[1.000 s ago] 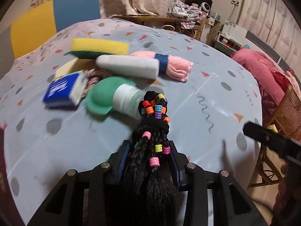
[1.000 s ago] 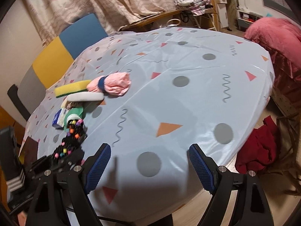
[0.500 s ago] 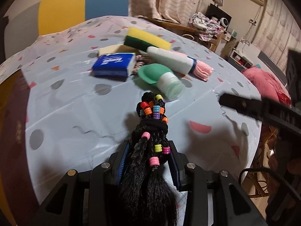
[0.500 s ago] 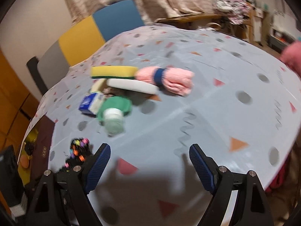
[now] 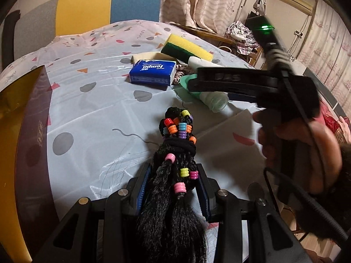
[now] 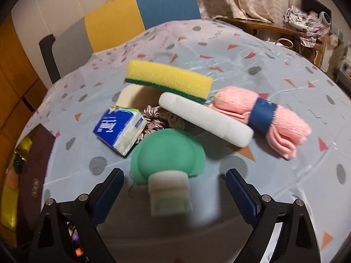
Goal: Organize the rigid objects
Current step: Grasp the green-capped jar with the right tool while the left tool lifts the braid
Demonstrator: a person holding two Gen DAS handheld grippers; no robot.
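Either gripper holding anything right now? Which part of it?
Left gripper is clamped on the black braided hairpiece with coloured beads, around its lower braids. Right gripper holds nothing; its jaws are opening towards the green-capped white bottle.

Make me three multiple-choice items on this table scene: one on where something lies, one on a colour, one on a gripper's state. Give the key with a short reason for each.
1. Where does the yellow sponge lie relative to the white roll?
A. Behind it, farther from the camera
B. In front of it, nearer the camera
C. Underneath it

2. What colour is the band around the pink cloth bundle?
A. Green
B. Dark blue
C. Yellow

3. What is the left gripper doing?
A. Standing empty
B. Holding the tissue pack
C. Clamping a black braided hairpiece with beads

Key: 1 A, the right wrist view shows the sponge beyond the roll. 2 B, a dark blue band wraps the bundle's middle. 3 C, the left wrist view shows both pads pressed on the braids.
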